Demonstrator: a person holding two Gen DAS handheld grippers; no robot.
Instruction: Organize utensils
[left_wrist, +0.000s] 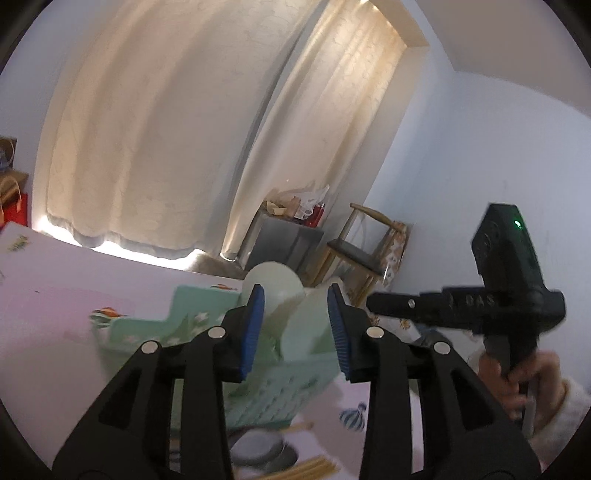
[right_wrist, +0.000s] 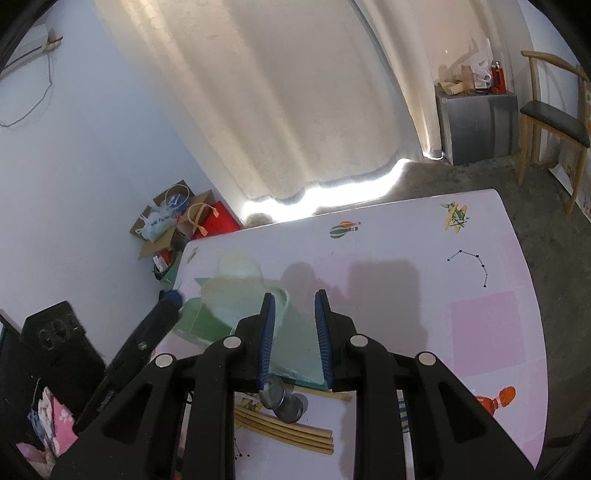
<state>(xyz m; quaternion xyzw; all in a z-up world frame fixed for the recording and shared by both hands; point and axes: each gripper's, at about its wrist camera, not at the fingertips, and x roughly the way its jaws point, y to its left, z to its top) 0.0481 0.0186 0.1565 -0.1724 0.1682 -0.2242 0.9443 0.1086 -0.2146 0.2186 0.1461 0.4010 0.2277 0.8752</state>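
**Domestic room, sparsely furnished**

Full-length cream curtains hang at twelve o'clock. A wooden chair and small grey cabinet stand at two o'clock. Gift bags and cardboard clutter the floor at ten o'clock. The tabletop bears child-style cartoon prints.

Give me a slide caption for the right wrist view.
Right hand-held gripper hovering over a green dish rack, with spoons and chopsticks below it on the table.

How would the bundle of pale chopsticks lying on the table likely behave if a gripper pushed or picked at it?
The chopsticks look thin, straight and stiff, so probably light. Lying loose side by side on the smooth table, they would likely scatter or slide if pushed. Grasped together, some may slip out.
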